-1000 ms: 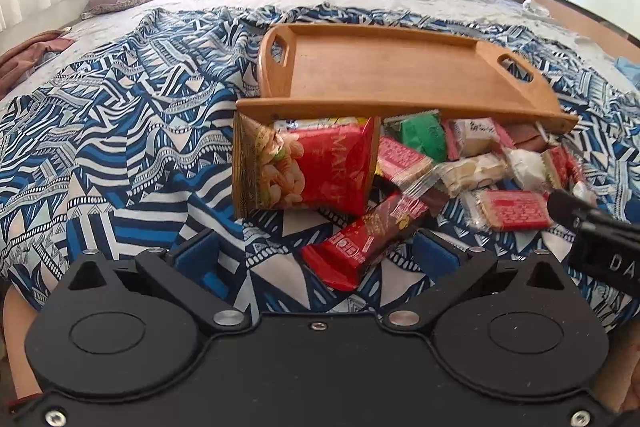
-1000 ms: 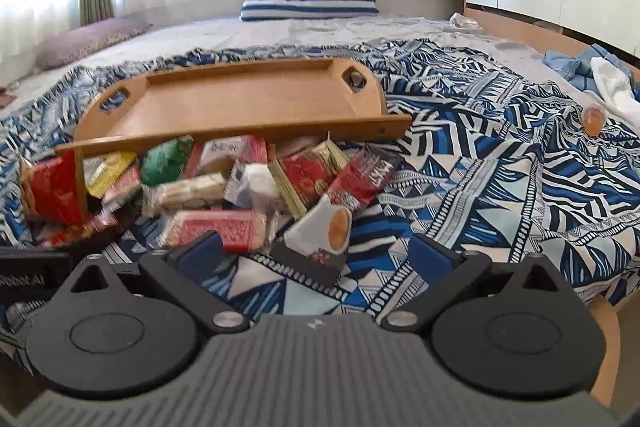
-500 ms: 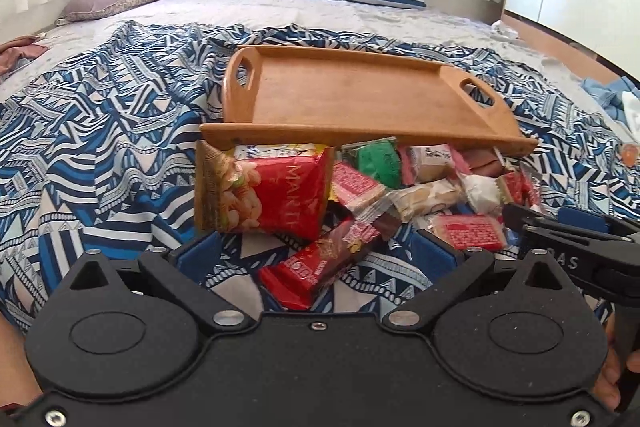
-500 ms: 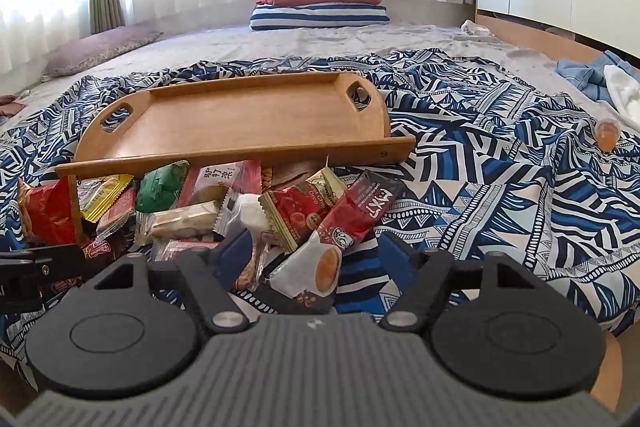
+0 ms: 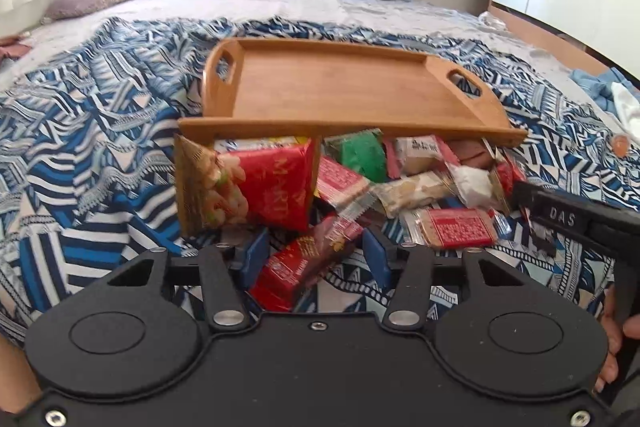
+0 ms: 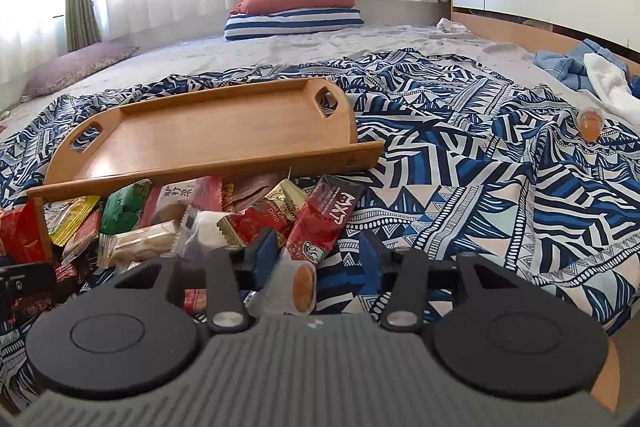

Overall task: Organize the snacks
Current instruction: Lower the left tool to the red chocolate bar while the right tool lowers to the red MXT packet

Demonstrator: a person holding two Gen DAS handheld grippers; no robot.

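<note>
Snacks (image 5: 400, 183) lie heaped on the patterned bed cover (image 5: 100, 155), just in front of the wooden tray (image 5: 344, 87). The left tool (image 5: 314, 259) is spread wide around a red bar (image 5: 304, 263). The right tool (image 6: 318, 257), also released, straddles a round biscuit packet (image 6: 298, 285).

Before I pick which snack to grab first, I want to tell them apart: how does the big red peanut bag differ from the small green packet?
The big red peanut bag stands upright against the wooden bed tray's left leg; the small green packet lies tilted under the tray. The red bag is far larger and shows printed peanuts; the green packet's print is too small to read. Both sit in the snack pile on the patterned blue blanket, ungripped.
</note>
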